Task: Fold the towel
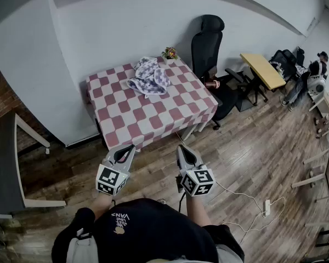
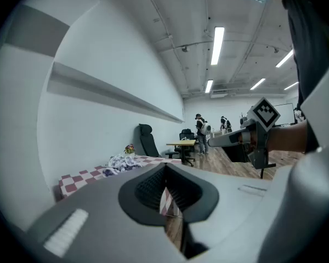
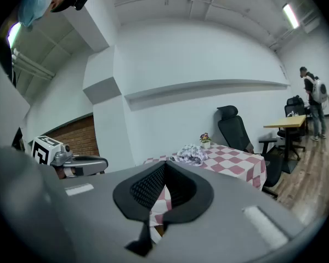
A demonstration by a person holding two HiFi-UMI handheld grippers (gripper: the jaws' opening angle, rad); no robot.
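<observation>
So — progress: nothing folded yet | towel [image 1: 149, 76]: crumpled heap on the tabletop [image 1: 153, 116], well ahead of both claws | left claw [image 1: 127, 149]: closed, empty | right claw [image 1: 182, 148]: closed, empty | to do: approach, spread, fold

Soft cloth over a checked table, matt plastic above wood.
The towel [image 1: 149, 75] is seen as soft, rumpled, printed cloth, laid on a table [image 1: 153, 116] draped in red-and-white checked fabric. The floor [image 1: 252, 147] is shown as planked wood with a slight sheen. The left hand-held gripper [image 1: 130, 148] and right hand-held gripper [image 1: 181, 148] are moulded in matt grey plastic, lined with ribbed black pads [image 2: 151, 188].
</observation>
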